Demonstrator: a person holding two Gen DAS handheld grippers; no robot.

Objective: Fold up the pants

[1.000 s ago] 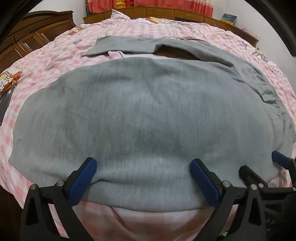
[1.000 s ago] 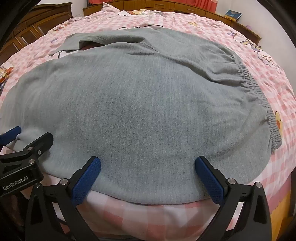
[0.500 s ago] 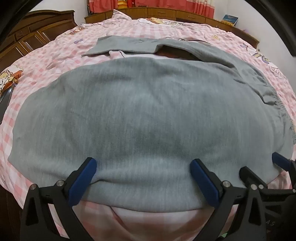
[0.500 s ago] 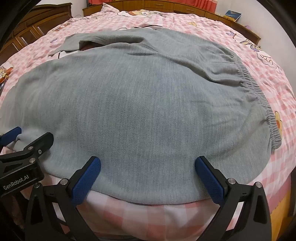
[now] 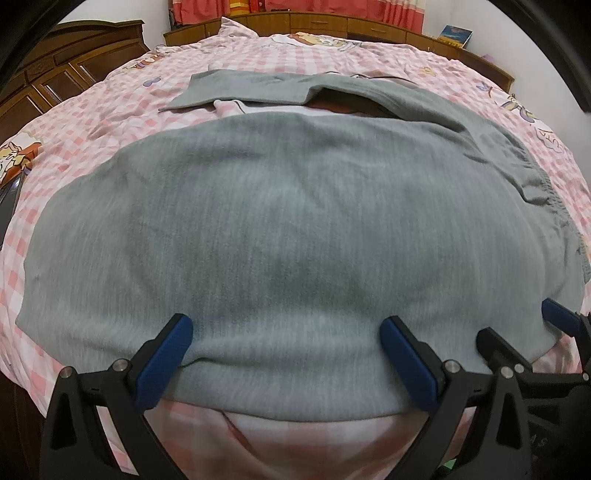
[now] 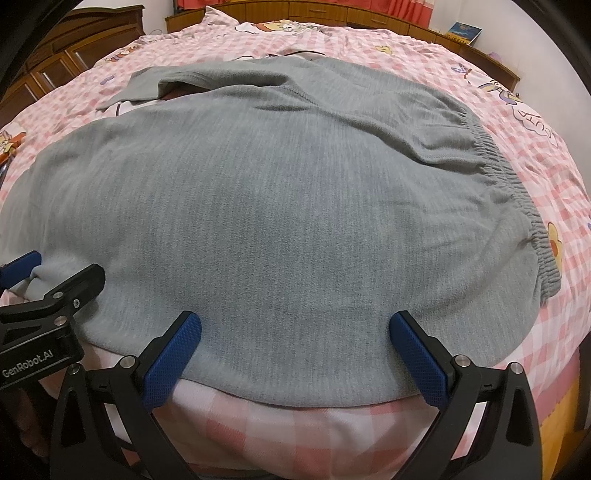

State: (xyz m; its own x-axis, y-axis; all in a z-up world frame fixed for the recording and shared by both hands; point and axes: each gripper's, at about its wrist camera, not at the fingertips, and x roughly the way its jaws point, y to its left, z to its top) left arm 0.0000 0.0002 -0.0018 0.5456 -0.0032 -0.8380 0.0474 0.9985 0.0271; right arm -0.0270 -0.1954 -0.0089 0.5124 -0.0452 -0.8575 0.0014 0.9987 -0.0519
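Home bedroom: pink checked bed [image 5: 92,122], wooden wardrobe [image 5: 55,74].

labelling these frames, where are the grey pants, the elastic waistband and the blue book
grey pants [image 6: 280,206], right wrist view, middle of the fabric
elastic waistband [image 6: 517,184], right wrist view, gathered edge
blue book [image 5: 453,36], left wrist view, cover

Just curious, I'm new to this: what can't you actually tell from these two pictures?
- Left wrist view: what lies under the raised far leg of the gray pants; shadow hides it.
- Right wrist view: the left tongs are cut off by the edge.
- Both views: the book's cover is too small.
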